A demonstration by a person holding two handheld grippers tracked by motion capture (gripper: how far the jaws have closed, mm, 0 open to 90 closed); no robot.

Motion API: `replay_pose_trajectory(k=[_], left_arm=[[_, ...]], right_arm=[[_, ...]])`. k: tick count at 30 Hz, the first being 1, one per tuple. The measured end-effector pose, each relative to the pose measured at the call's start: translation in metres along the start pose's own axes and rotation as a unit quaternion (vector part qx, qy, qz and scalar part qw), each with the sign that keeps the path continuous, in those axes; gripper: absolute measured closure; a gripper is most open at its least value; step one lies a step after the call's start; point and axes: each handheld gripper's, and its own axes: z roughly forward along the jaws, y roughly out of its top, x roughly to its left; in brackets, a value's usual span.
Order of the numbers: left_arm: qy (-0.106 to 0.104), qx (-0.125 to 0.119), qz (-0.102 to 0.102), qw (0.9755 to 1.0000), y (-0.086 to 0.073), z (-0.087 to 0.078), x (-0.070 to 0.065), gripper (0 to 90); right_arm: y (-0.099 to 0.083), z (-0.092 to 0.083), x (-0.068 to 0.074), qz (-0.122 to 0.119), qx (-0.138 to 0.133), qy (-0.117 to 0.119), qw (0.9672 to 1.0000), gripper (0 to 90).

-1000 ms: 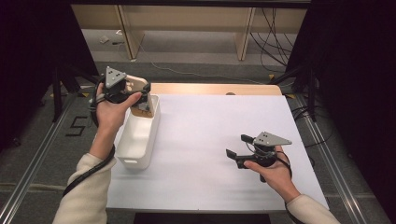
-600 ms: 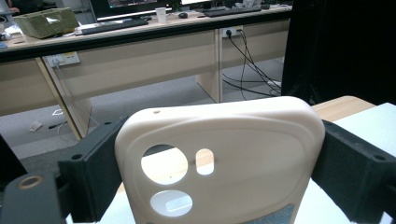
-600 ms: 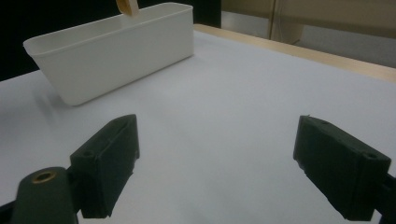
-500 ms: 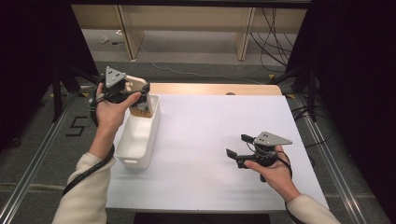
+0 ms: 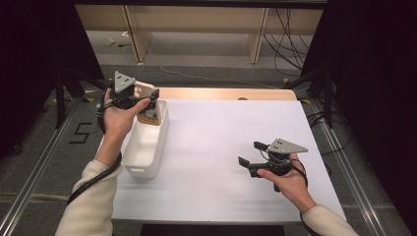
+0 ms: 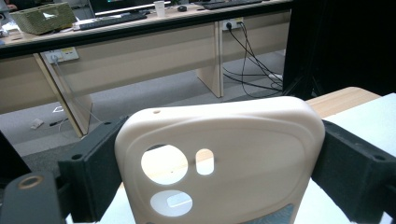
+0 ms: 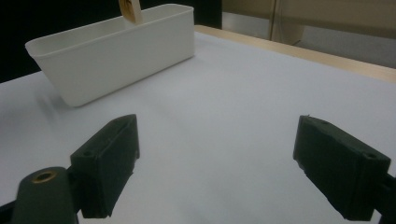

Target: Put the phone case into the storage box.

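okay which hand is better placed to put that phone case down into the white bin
Left. The left tongs already clamp the cream phone case by its sides, right over the far end of the white bin. The right tongs sit open and empty over the table, well away from the bin.

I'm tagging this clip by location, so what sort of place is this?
Probably an office or lab set up for recording: long desks with keyboards, loose floor cables, and a white-covered worktable bounded by dark panels.

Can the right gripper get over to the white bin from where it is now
Probably yes. The right gripper hovers with its jaws open and nothing between them, and bare table lies between it and the white bin. The left gripper holds a phone case at the bin's far end.
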Motion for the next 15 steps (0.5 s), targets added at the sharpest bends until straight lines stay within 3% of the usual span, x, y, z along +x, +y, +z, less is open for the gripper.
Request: replay_pose_trajectory(k=[15], left_arm=[[0.006, 0.013, -0.003, 0.9999, -0.0084, 0.0103, 0.0048, 10.3]], right_arm=[[0.0, 0.0001, -0.0003, 0.001, 0.0, 0.0, 1.0, 15.5]])
